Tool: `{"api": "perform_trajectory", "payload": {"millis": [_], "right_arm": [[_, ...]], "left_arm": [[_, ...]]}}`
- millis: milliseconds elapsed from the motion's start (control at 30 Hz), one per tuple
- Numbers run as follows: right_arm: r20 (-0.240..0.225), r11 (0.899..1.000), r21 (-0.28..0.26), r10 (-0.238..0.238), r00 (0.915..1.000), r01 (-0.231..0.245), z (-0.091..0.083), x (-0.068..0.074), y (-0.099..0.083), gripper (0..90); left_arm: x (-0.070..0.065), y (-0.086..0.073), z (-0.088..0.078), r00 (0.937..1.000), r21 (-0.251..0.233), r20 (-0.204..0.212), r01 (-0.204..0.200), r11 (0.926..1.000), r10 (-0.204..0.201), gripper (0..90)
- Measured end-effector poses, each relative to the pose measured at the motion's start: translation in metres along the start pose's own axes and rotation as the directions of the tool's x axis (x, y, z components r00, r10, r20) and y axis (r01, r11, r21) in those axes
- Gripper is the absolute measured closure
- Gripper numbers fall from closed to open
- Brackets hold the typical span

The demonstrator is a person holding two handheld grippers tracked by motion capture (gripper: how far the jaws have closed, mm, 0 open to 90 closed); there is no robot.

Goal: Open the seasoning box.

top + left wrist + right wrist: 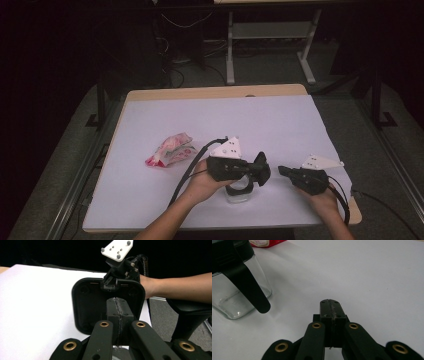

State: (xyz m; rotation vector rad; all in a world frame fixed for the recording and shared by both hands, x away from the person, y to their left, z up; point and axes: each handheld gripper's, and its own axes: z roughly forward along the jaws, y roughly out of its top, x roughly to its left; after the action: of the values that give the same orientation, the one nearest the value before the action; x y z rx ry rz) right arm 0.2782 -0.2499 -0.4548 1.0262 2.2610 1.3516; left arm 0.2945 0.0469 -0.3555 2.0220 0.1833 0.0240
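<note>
A clear glass jar [239,194] [232,297] with a black collar stands near the table's front edge. Its black square lid [261,168] [86,305] is flipped up on edge, its underside facing my left gripper. My left gripper [251,171] [117,302] hovers over the jar, jaws shut with nothing between them, tips close against the lid's underside; whether they touch it I cannot tell. My right gripper [281,170] [330,303] rests low to the right of the jar, shut and empty, pointing at it. A black tab [249,287] hangs down the jar's side.
A red and white pouch [170,150] [265,243] lies on the white table cover [225,115], left of the jar. Beyond the lid, the left gripper view shows the right gripper [109,283] and the person's forearm [175,287]. Cables trail off the front edge.
</note>
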Motion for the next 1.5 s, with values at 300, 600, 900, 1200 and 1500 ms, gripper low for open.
{"api": "perform_trajectory", "payload": {"millis": [300, 600, 900, 1200, 1500], "right_arm": [[-0.001, 1.000, 0.002, -0.003, 1.0000, 0.003, 0.000, -0.001, 0.000, 89.8], [0.002, 1.000, 0.001, 0.005, 1.0000, -0.005, 0.000, -0.001, 0.000, 89.8], [-0.001, 1.000, 0.002, 0.007, 1.0000, -0.007, 0.000, -0.001, 0.000, 89.8], [-0.005, 1.000, 0.003, 0.012, 0.9999, -0.012, 0.001, -0.002, 0.000, 89.8], [-0.005, 1.000, 0.009, 0.010, 0.9999, -0.010, 0.001, -0.002, 0.000, 89.8]], "left_arm": [[0.003, -0.002, -0.039, 0.9969, -0.003, -0.054, 0.057, 0.9984, -0.057, 73.7], [-0.006, -0.011, -0.084, 0.9904, -0.001, -0.108, 0.087, 0.9962, -0.086, 59.9], [-0.009, -0.024, -0.137, 0.9754, -0.050, -0.183, 0.115, 0.9921, -0.122, 53.5], [0.001, -0.030, -0.178, 0.9547, -0.100, -0.251, 0.139, 0.9853, -0.160, 47.5], [0.018, -0.054, -0.205, 0.9258, -0.091, -0.330, 0.163, 0.9824, -0.184, 31.7]]}}
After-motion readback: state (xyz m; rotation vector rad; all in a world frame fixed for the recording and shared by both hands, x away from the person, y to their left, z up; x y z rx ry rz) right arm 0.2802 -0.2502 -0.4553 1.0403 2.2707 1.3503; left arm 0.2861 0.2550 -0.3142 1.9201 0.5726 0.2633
